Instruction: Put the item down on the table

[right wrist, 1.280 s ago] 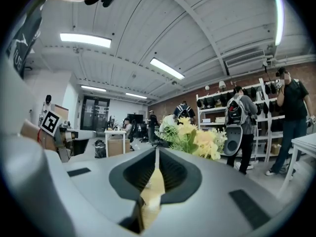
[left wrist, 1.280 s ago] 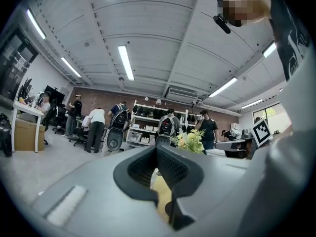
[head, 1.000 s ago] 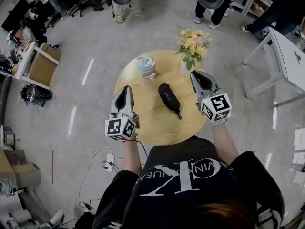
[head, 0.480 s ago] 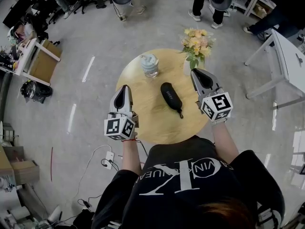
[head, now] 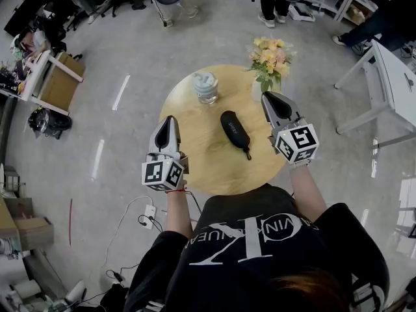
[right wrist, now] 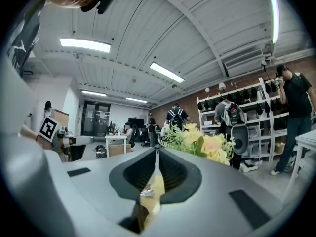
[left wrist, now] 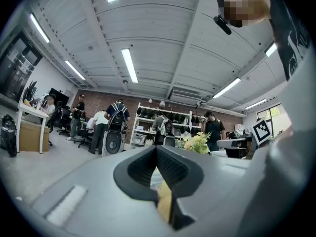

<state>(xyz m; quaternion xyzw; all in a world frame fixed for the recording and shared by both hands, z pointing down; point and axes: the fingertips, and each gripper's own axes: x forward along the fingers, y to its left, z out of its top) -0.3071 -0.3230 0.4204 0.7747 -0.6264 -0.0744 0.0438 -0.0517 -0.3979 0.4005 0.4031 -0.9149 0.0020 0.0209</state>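
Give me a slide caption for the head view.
Black case lies on round table between shut left tool and shut right tool.

The round bench (head: 195, 158) is pale wood, smooth and matt. The black case (head: 234, 129) lying on it looks smooth with a dull sheen. The grey floor (head: 130, 51) gleams, polished.

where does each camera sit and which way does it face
Head view: on the person's head, looking steeply down at the table; shows arms, torso, left claw, right claw.
Left gripper view: on left claw, facing level across the room; own shut jaws show.
Right gripper view: likewise on right claw.
Both share the flowers.
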